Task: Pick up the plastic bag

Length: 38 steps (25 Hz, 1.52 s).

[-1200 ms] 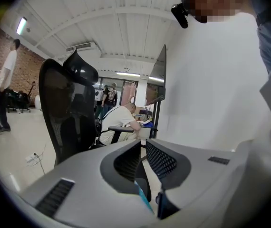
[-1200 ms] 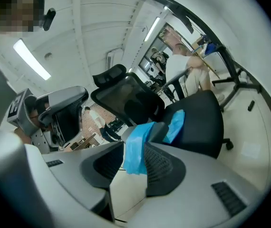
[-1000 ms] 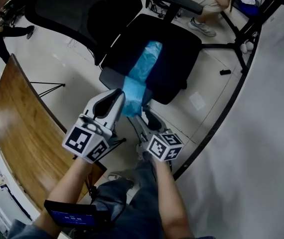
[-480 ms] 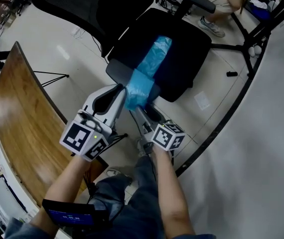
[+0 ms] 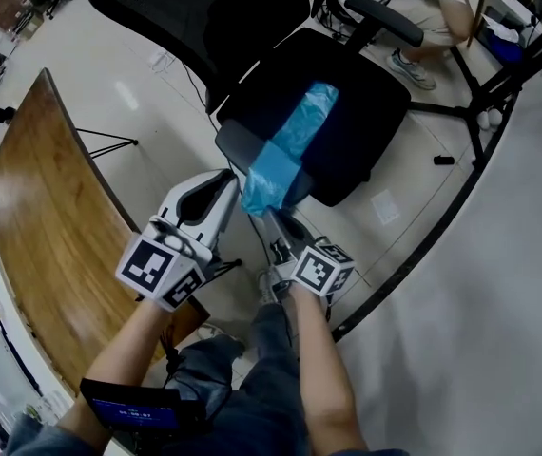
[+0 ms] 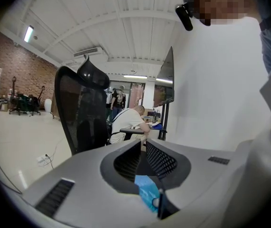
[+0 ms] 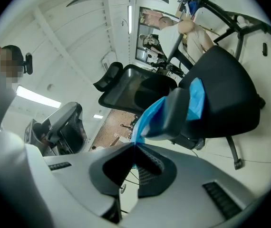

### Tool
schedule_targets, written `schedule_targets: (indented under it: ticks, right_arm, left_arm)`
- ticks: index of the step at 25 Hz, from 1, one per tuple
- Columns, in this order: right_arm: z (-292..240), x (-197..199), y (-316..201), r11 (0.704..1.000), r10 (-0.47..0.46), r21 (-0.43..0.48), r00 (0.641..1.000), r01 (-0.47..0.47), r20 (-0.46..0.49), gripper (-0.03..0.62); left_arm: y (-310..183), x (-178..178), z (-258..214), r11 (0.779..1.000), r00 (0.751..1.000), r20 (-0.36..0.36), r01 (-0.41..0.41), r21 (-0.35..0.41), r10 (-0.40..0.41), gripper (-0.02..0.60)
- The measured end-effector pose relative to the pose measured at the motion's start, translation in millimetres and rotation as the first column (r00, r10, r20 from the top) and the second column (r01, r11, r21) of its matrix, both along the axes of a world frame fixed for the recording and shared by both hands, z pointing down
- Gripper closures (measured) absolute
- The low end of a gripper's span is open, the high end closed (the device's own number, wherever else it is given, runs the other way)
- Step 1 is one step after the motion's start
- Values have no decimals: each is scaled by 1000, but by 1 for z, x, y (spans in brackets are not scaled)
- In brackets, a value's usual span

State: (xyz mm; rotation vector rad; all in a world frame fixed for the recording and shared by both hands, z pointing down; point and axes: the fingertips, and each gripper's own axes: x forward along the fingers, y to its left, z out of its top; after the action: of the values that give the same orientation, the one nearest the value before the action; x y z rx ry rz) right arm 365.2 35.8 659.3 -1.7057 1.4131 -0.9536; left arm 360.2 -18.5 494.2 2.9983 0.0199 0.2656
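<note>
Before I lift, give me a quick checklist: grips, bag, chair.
1. Right gripper on bag: ok, jaws closing, pinched on its hanging end.
2. Left gripper on bag: ok, jaws together, blue film between them.
3. Bag off seat: not ok, most of it lies there.
4. Bag snagged underneath: cannot tell.
5. Armrest apart from bag: ok.

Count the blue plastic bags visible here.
1. The plastic bag lies along the office chair seat, its near end off the front edge, pinched by the left gripper and right gripper. No other shows.
</note>
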Motion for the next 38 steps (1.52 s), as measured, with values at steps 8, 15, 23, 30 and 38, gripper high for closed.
schedule_targets:
  ticks: [8, 15, 23, 30, 38]
  right_arm:
    - [-85, 5, -38, 993, -42, 110, 999, 45, -32, 593]
    - [-159, -21, -106, 965, -140, 212, 987, 153, -73, 593]
    - [-219, -97, -179, 918, -245, 305, 967, 255, -72, 593]
    - [-247, -195, -218, 870, -347, 338, 933, 358, -95, 593]
    - [-263, -308, -239, 833, -419, 339, 898, 438, -134, 593]
  left_arm:
    - [-28, -23, -32, 994, 993, -37, 110, -8, -110, 532]
    - [-78, -77, -73, 962, 960, -73, 271, 15, -269, 532]
    - [-128, -164, -113, 887, 887, -108, 457, 61, -450, 532]
    - [-156, -264, -129, 809, 812, -119, 582, 84, -572, 532]
    - [-172, -380, -155, 722, 732, -159, 681, 125, -663, 532]
